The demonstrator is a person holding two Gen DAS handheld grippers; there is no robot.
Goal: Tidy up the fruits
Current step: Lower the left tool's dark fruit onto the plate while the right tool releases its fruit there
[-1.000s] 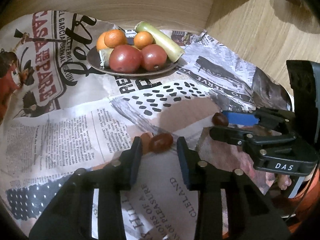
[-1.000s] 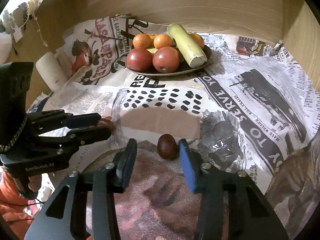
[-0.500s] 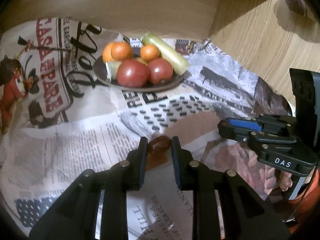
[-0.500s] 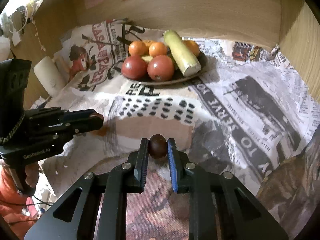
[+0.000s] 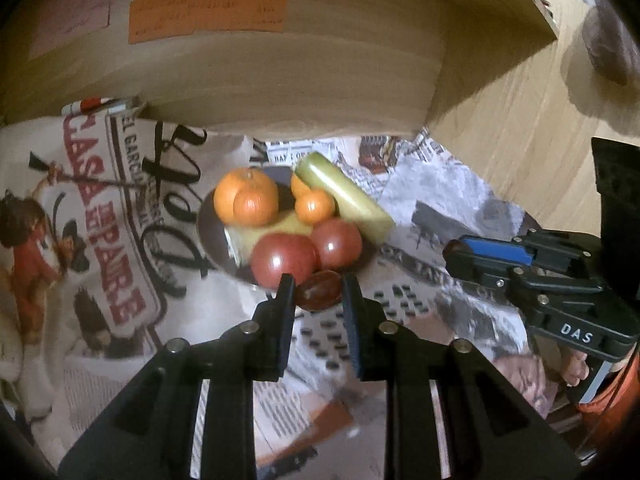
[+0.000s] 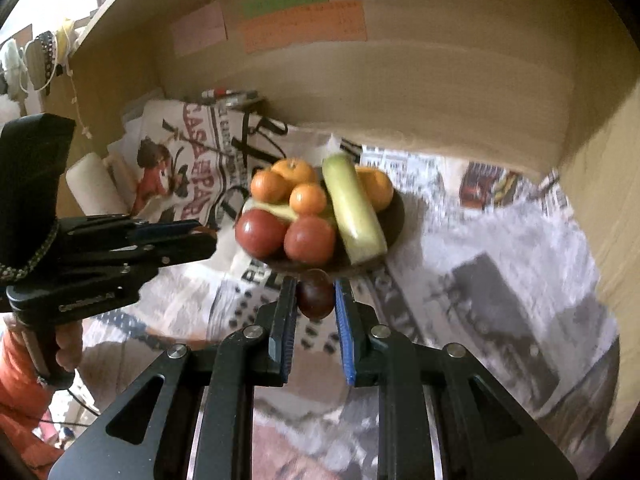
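Left gripper (image 5: pixel 318 294) pinching dark date (image 5: pixel 319 290), long axis across jaws. Right gripper (image 6: pixel 316 294) pinching second date (image 6: pixel 315 293), upright. Both held just short of plate (image 6: pixel 394 216) near rim; plate dead ahead, left closer.

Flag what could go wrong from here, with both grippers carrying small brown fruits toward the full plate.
The plate is already heaped with oranges, two red fruits and a long green piece, so a dropped fruit may roll off onto the newspaper. Each brown fruit is pinched only at the fingertips and might slip. The left gripper and right gripper converge on one spot and could collide.
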